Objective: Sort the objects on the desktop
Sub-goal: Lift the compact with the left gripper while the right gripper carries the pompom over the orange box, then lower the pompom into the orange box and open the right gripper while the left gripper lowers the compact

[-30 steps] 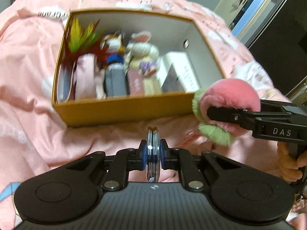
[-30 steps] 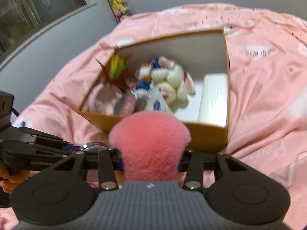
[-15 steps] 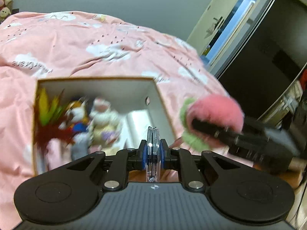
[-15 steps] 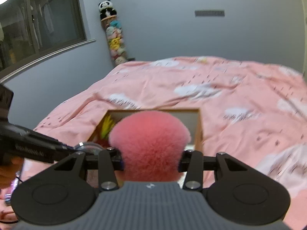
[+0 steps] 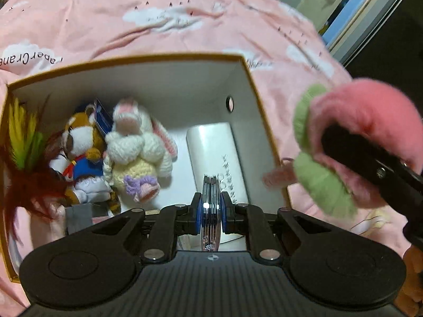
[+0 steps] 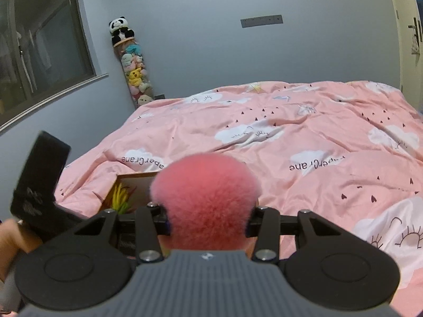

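Two grippers work over a brown cardboard box [image 5: 260, 100] on a pink cloud-print duvet [image 6: 304, 137]. Left gripper [image 5: 210, 211] pinches a thin, clear-edged disc [image 5: 210, 200], its face hidden edge-on, above the box's white interior. Right gripper [image 6: 208, 224] clamps a fluffy pink-and-green plush [image 5: 351, 142], which blocks most of the box from its own camera. Inside lie a crocheted bunny [image 5: 137, 148], a tiger plush [image 5: 79, 145], blurred feathers [image 5: 23, 145] and a glossy white case [image 5: 214, 153].

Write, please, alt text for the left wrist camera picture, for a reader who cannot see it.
The left gripper holds a thin round disc-shaped object on edge above an open cardboard box on a pink duvet. Inside lie plush toys, feathers and a white box. At right, the right gripper holds a pink and green fluffy toy.
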`<state>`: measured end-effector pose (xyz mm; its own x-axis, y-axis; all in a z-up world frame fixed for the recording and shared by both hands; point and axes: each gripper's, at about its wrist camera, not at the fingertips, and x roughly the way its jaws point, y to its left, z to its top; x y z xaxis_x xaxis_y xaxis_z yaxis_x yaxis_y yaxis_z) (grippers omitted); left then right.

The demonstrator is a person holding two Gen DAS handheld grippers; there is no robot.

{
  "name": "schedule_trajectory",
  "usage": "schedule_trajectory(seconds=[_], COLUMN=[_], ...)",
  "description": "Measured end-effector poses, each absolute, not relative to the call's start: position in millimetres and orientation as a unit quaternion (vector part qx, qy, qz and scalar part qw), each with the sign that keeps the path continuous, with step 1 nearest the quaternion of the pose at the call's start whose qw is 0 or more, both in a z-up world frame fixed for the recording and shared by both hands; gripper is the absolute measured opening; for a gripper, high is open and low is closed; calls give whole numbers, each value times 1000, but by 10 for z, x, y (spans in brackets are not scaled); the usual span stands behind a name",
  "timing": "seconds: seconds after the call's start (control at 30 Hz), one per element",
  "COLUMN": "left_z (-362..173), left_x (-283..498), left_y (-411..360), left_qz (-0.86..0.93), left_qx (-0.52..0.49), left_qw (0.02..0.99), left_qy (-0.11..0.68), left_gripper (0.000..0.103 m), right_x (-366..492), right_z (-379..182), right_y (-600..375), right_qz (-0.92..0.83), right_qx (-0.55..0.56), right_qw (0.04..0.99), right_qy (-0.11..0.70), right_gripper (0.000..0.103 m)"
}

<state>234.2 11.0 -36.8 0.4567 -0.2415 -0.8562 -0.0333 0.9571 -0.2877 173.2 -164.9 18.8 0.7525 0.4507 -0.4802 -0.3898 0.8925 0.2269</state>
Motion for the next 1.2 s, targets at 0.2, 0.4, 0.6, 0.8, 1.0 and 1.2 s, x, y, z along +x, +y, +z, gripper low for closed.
schedule_trajectory(seconds=[0.2,0.4,0.6,0.8,1.0,1.2], left_z=[-521,-583,-581,-473,-143,43], left_x=[2417,2461,2479,2431,2244,2045], left_y=[2,-81,-112,-3,254,562], left_qz=[-43,-24,-22,-27,-17,38], left_qx=[-115,-104,-96,-112,-119,-102], left_qw=[833,829,828,838,875,898], left_qy=[540,549,552,533,469,426], left_gripper=[15,16,16,16,16,16], right_x=[1857,1890,1880,1851,1857,1935], right_z=[-32,-126,-158,-141,-42,86], right_y=[-1649,-1695,-1722,-1738,-1699,-1523], right_qz=[223,221,222,224,243,273], right_qx=[75,86,90,93,90,89], right_qw=[926,924,923,923,921,915], right_qy=[294,300,302,300,292,283], right_gripper=[46,46,46,46,46,46])
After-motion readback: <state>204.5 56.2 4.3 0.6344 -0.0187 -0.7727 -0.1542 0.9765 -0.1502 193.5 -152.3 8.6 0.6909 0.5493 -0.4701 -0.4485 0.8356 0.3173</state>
